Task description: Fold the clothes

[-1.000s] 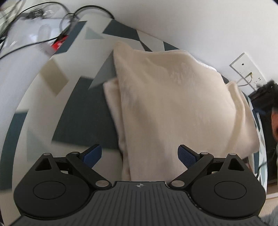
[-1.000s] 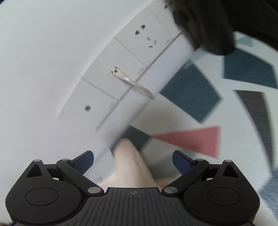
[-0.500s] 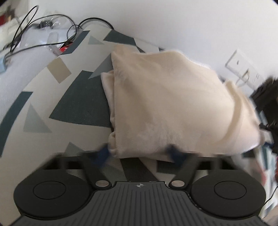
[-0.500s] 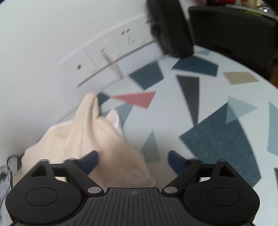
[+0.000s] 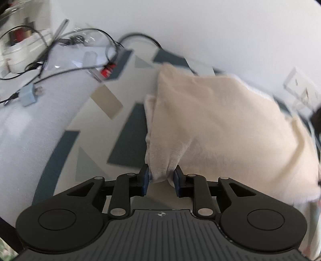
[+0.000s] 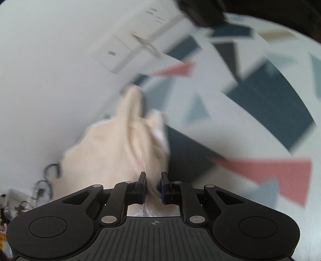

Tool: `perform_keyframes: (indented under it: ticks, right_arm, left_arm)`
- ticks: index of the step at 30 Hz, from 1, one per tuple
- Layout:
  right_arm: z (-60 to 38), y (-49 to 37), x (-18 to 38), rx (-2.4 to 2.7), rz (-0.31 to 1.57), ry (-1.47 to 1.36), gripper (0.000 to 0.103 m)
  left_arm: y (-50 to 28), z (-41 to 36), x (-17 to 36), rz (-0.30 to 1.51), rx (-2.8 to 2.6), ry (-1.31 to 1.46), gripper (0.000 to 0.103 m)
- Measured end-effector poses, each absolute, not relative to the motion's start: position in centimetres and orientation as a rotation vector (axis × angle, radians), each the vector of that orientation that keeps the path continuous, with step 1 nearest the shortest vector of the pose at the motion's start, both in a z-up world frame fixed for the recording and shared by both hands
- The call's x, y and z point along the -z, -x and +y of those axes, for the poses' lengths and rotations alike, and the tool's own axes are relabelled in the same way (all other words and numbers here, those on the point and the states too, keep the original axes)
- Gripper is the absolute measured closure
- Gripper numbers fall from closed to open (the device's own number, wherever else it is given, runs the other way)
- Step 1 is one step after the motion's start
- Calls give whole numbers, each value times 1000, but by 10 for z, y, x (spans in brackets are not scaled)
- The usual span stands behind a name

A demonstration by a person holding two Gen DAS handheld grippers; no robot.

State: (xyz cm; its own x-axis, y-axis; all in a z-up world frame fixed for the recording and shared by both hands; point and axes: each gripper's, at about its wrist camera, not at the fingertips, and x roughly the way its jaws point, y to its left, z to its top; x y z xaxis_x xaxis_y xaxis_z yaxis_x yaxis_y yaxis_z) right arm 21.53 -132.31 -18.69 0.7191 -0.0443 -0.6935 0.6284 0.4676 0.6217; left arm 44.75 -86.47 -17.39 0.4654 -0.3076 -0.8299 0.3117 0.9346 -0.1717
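Observation:
A cream, soft garment (image 5: pixel 220 124) lies folded on a table covered by a cloth with geometric patches (image 5: pixel 124 140). My left gripper (image 5: pixel 161 180) has its jaws closing, and their blue pads pinch the near left corner of the garment, which bunches between them. In the right wrist view the same cream garment (image 6: pixel 120 144) rises in a ridge toward the wall. My right gripper (image 6: pixel 153 186) is closing too, with a fold of the cream fabric squeezed between its pads. Both views are blurred by motion.
Black cables (image 5: pixel 66 50), a small grey-blue adapter (image 5: pixel 30 96) and a red item (image 5: pixel 107 70) lie at the table's far left. White wall sockets (image 6: pixel 138 42) sit on the wall behind. A dark object (image 6: pixel 202 12) stands at the far right.
Both grippers went from wide open to closed on the cream garment. The right gripper swung away from the wall sockets to the garment's edge. The left corner is now bunched and lifted.

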Motion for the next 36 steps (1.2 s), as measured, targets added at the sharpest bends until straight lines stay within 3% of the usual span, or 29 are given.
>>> perform_keyframes:
  ticks: [4,6,8,10,16,17,18,19,20,23,29,36]
  right_arm:
    - [-1329,-197,197,506,632,-1109,91]
    - [-1334,-198,189,498,642,-1104,87]
    - [-1339,-203,180,524,649,-1074,75]
    - [-1342,-210,168,536,613,-993,70]
    - [-1357,-256,151,467,589,-845,68]
    - [-1356,-265,152,476,603,-799,67]
    - [-1356,-275,153,485,616,-753,68]
    - [-1356,-283,158,486,642,-733,69]
    - [-1356,-289,161,485,659,-724,70]
    - [-1345,-304,166,457,682,-641,72]
    - [-1314,-312,163,420,709,-363,71]
    - [-1304,-316,161,367,707,-283,66]
  left_arm:
    - [-436,-867,179,1068,433,-67,65]
    - [-440,-860,171,1058,444,-15,53]
    - [-448,-851,160,1034,450,47,42]
    - [-459,-847,148,981,444,88,35]
    - [-502,-877,164,996,426,65,32]
    - [-508,-883,170,1007,413,61,33]
    - [-513,-889,176,1016,402,58,40]
    - [-514,-893,179,1019,397,67,48]
    - [-513,-895,180,1014,404,77,67]
    - [-504,-902,175,974,408,64,83]
    - [-498,-892,166,894,306,115,98]
    - [-502,-888,173,925,254,117,96]
